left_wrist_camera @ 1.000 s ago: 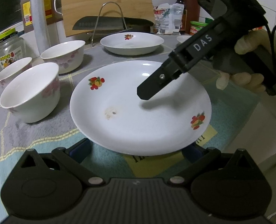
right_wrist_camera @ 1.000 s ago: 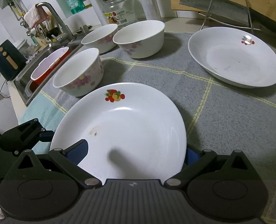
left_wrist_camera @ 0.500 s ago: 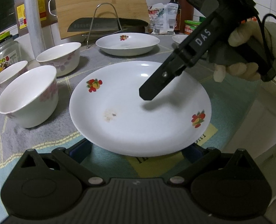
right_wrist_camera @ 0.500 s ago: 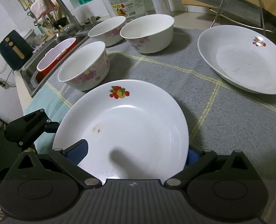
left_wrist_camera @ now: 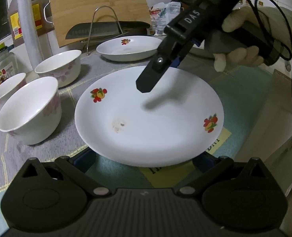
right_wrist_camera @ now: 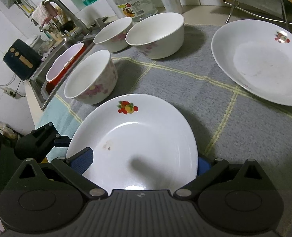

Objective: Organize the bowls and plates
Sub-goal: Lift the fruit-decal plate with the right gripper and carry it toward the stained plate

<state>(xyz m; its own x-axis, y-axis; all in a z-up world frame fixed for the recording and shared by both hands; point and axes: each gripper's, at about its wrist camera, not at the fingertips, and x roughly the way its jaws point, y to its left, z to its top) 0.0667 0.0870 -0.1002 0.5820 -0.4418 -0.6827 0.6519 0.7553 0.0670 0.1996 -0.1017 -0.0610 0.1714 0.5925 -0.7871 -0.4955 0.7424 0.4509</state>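
In the left wrist view, the left gripper (left_wrist_camera: 146,159) is reaching wide open beneath the near rim of a white round ceramic plate with fruit motifs (left_wrist_camera: 148,116), which is lying over the grey checked cloth (left_wrist_camera: 0,150), while the right gripper (left_wrist_camera: 155,74), in a gloved hand (left_wrist_camera: 238,45), is clamping the plate's far rim. In the right wrist view, the right gripper (right_wrist_camera: 144,162) is pinching that plate (right_wrist_camera: 134,138) with one blue pad (right_wrist_camera: 82,159) above it, and three white floral bowls (right_wrist_camera: 90,79) and a second white plate (right_wrist_camera: 262,61) are sitting on the cloth beyond.
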